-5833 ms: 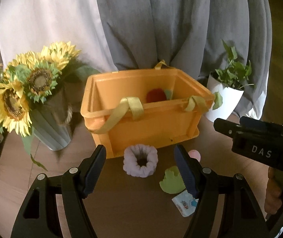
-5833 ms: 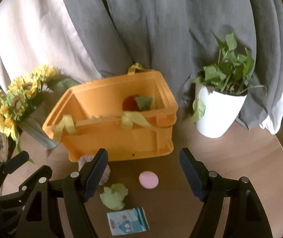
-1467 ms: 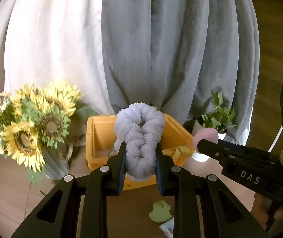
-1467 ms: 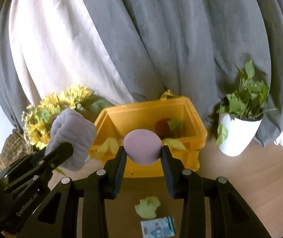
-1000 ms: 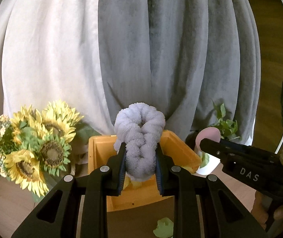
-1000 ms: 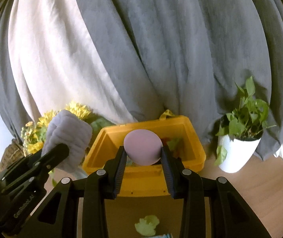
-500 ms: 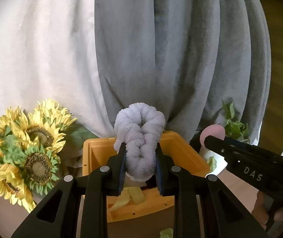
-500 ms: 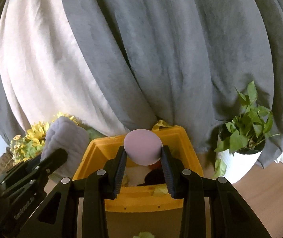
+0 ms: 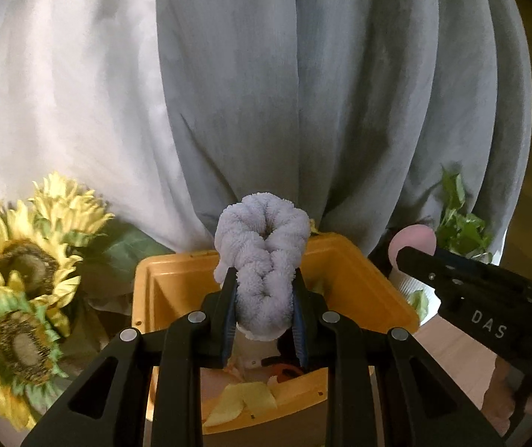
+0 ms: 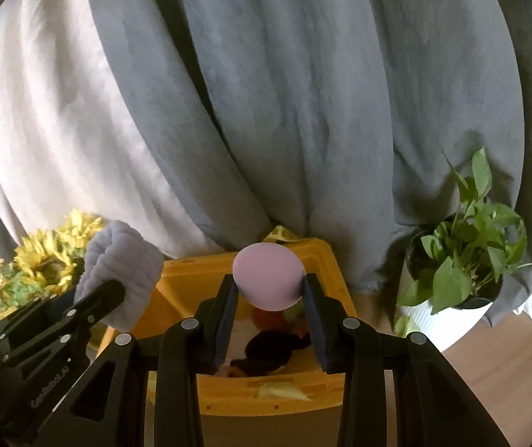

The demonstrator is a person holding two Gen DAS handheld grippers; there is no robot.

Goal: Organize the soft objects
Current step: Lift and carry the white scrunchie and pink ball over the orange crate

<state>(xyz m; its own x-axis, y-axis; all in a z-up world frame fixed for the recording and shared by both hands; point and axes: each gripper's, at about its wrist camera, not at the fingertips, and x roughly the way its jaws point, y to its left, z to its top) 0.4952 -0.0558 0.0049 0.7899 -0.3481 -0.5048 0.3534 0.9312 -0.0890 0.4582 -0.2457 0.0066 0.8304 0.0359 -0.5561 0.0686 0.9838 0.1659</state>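
We find the left tool (image 9: pixel 264 307) clamped on a lavender plush scrunchie (image 9: pixel 262 260), its blue-lined pads pressing the lower half from both sides so that the fabric bulges above the fingertips. The scrunchie is held upright over the near part of the orange crate (image 9: pixel 370 283), clear of its rim as far as we can judge. From the right wrist view the same scrunchie (image 10: pixel 124 272) shows at the left, gripped by the left tool's black fingers.

We find the right tool (image 10: pixel 269 298) closed on a pink egg-shaped sponge (image 10: pixel 268 277); both pads bear on its lower flanks and the rounded top stands proud of the fingertips. The sponge sits above the crate's (image 10: pixel 336 290) open interior. In the left wrist view the sponge (image 9: pixel 413 238) appears at the tip of the right tool's finger, beside the crate's right wall.

Inside the crate we note a dark soft item (image 10: pixel 266 350), something red and green (image 10: pixel 273 316) behind it, and pale contents beneath. A yellow strap (image 9: pixel 243 400) lies over the near rim.

Sunflowers (image 9: pixel 20 287) stand left of the crate; a potted green plant (image 10: pixel 467 260) in a white pot stands to its right on the wooden tabletop (image 10: pixel 500 365). Grey and white curtains (image 10: pixel 303 111) hang behind.
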